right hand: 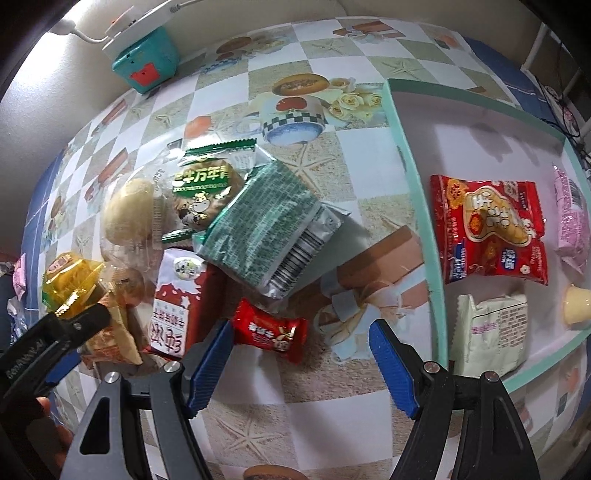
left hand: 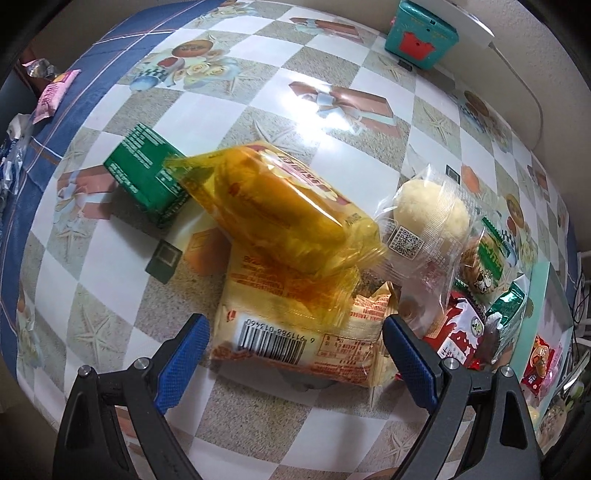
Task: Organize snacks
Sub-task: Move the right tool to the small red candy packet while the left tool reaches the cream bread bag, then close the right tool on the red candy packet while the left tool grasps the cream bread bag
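Pick-up step, both yours wide and empty — left gripper (left hand: 295,332) straddles the barcode packet (left hand: 295,339) in the pile, right gripper (right hand: 301,339) over the red candy (right hand: 271,334). Next: lower, close, carry to the tray (right hand: 413,192).

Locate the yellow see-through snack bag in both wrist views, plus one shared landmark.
Left wrist: the yellow snack bag lies mid-frame, tilted across a cream packet, above the open left gripper.
Right wrist: the same bag sits at the left edge, partly behind the other gripper's black arm.
Shared landmark: the teal box against the wall.
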A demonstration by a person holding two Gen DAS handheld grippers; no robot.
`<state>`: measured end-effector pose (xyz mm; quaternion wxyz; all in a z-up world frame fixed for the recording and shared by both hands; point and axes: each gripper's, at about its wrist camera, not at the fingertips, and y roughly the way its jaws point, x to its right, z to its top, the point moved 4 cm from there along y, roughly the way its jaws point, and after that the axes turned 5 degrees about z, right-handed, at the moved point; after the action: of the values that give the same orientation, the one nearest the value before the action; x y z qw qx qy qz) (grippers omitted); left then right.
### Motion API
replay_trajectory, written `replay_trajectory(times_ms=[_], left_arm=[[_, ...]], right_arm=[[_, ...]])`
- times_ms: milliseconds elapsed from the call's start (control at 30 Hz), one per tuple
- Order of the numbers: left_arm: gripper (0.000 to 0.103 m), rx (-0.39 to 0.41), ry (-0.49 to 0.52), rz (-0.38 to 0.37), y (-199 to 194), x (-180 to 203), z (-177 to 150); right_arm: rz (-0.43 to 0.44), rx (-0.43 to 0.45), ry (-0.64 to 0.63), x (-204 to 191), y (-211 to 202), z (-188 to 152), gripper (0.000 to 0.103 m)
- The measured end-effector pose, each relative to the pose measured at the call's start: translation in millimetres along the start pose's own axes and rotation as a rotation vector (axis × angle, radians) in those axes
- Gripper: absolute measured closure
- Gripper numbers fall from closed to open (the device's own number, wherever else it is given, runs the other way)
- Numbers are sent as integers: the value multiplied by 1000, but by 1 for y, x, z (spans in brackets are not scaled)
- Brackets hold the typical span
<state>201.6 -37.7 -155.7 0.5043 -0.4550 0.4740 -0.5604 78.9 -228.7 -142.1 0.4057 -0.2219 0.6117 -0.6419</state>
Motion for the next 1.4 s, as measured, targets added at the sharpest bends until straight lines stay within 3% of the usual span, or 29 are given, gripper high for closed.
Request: replay_trajectory(times_ms=[333, 600, 1000, 1267, 1400], left_arm=[[8, 10, 10, 21, 15, 8, 2], [10, 15, 7, 29, 11, 9, 0], [22, 32, 29, 50, -3, 17, -6], [24, 24, 19, 57, -11, 16, -9], [24, 14, 6, 53, -13, 13, -12]], right_arm=[[10, 7, 6, -17, 7, -4, 27], [-11, 30, -12, -22, 8, -5, 58], [-9, 33, -29, -17, 5, -4, 72], [9, 31, -20, -13, 1, -3, 76], [18, 38, -16, -10, -4, -1, 84]])
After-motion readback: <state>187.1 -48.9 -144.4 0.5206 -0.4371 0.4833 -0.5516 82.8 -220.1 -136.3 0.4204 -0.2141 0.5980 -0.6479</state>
